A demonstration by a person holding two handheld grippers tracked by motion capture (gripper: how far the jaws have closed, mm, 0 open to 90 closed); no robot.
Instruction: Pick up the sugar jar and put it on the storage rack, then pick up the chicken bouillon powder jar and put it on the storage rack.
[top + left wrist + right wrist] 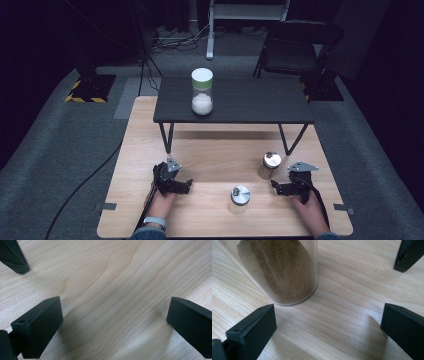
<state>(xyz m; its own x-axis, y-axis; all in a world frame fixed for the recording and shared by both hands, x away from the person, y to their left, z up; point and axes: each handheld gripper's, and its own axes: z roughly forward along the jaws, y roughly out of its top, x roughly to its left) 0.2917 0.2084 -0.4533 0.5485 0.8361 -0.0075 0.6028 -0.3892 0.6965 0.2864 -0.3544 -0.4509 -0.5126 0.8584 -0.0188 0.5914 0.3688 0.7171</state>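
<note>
Pale wood counter (pixel 210 150) carries two steel-capped jars before a person seated at its near edge. At left, the left gripper (pixel 188 185) rests with jaws spread over bare wood. A near jar (pixel 240 198) stands between the hands. Farther right, a jar of brown powder (pixel 271 166) stands just beside the right gripper (pixel 274 186), jaws spread, nothing pinched. Behind, a white-lidded jar (pixel 202 91) of white grains tops a dark shelf (pixel 250 102).
</note>
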